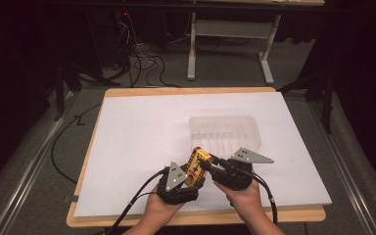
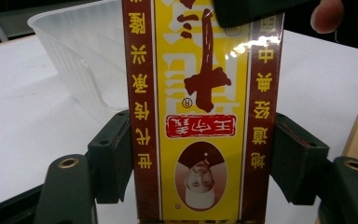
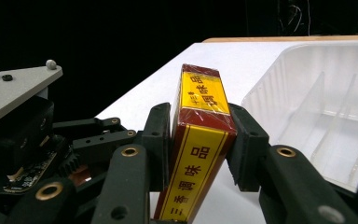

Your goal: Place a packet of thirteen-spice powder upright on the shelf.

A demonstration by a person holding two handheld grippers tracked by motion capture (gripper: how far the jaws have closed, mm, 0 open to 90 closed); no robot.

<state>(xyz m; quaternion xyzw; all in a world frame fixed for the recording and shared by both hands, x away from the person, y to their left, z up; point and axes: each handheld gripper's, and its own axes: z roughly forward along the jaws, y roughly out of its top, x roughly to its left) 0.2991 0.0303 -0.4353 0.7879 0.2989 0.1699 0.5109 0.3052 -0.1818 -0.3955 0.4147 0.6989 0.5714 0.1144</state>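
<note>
A yellow-and-maroon seasoning box (image 1: 197, 166) is held above the white tabletop (image 1: 137, 142), near a clear plastic tray (image 1: 225, 131). It is clamped at one end by the left tool (image 1: 188, 183) and at the other by the right tool (image 1: 210, 164), both clenched on its sides.

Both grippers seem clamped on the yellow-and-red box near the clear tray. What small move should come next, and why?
Probably open the left gripper. The right gripper already pinches the box on both sides, so one hand can likely carry it to the divided tray just beyond.
</note>
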